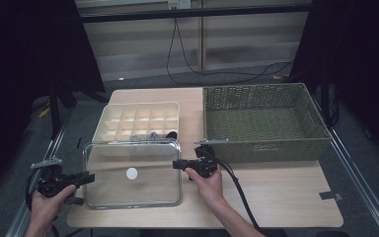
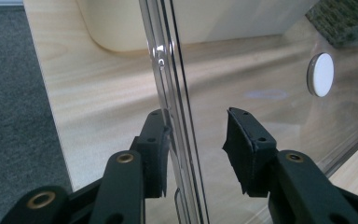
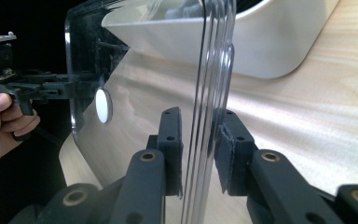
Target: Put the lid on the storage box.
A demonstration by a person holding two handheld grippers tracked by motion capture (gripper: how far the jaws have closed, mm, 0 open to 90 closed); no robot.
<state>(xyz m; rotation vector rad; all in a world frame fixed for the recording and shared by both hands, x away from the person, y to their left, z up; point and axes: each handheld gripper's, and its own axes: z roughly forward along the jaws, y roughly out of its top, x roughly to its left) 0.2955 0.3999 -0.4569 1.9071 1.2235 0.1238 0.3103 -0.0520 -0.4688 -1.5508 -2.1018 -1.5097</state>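
A clear plastic lid [image 1: 128, 190] with a white round sticker [image 1: 132, 173] lies in front of a cream compartment box [image 1: 138, 118] on the wooden table. My left gripper [image 1: 90, 176] is at the lid's left edge. In the left gripper view the gripper [image 2: 195, 140] stands open, its jaws straddling the lid's rim [image 2: 168, 60]. My right gripper [image 1: 176, 164] is at the lid's right edge. In the right gripper view it [image 3: 198, 140] is shut on the rim [image 3: 214, 46], pads close on both sides. A few dark small items [image 1: 153, 134] lie in the box's front compartments.
A green woven basket [image 1: 261, 123] stands at the right rear of the table [image 1: 276, 192], close to the box. Black cables trail from the right gripper across the table and hang behind it. Metal rails run along both sides.
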